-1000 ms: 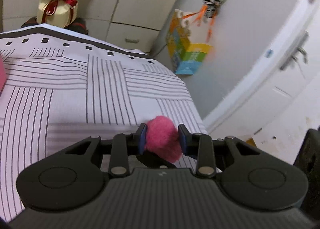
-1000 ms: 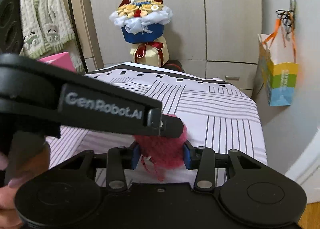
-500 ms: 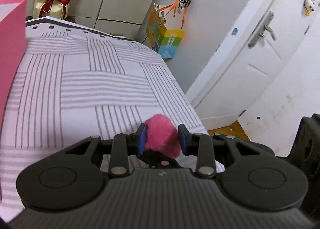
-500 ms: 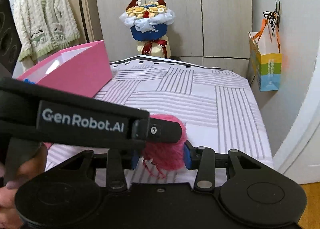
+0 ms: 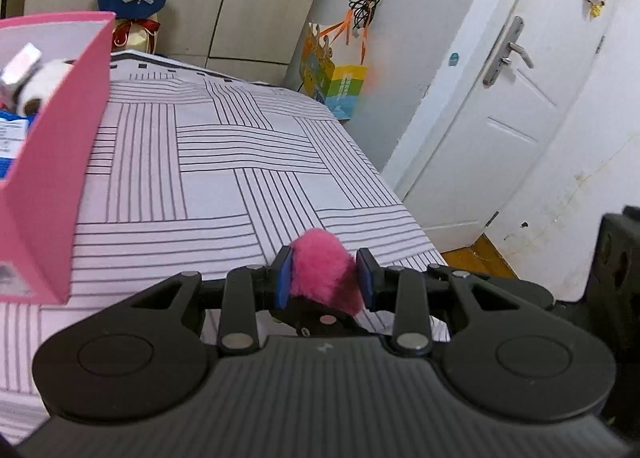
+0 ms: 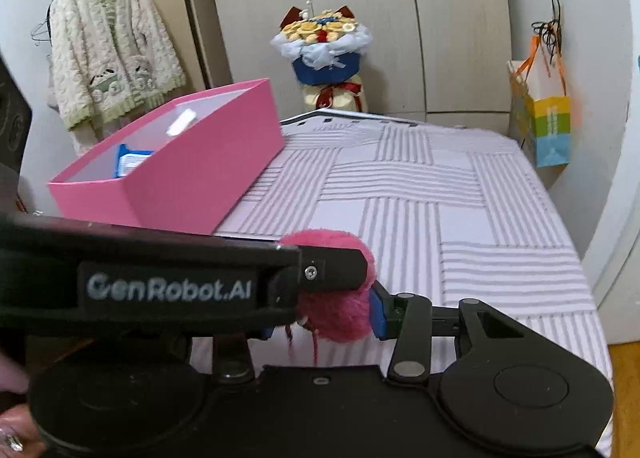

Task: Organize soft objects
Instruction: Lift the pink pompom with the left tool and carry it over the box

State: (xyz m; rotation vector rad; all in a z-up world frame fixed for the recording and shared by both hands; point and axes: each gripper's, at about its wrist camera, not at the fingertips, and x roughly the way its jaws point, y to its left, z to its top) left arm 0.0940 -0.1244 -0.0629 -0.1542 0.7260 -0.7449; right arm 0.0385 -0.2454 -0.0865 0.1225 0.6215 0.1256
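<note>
The pink box (image 5: 60, 162) sits on the striped bed (image 5: 224, 162), ahead and left of the left claw (image 5: 323, 278), which is clamped on a pink pompom (image 5: 322, 272). In the right view, the box (image 6: 192, 170) lies ahead-left of the right claw (image 6: 340, 314), clamped on a darker pompom (image 6: 340, 318) with the left claw's finger (image 6: 332, 270) crossing it.

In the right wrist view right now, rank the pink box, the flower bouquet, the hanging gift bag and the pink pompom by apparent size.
1. pink box
2. flower bouquet
3. pink pompom and gift bag: look alike; the pompom sits nearest the camera, partly hidden, so I won't rank them.
</note>
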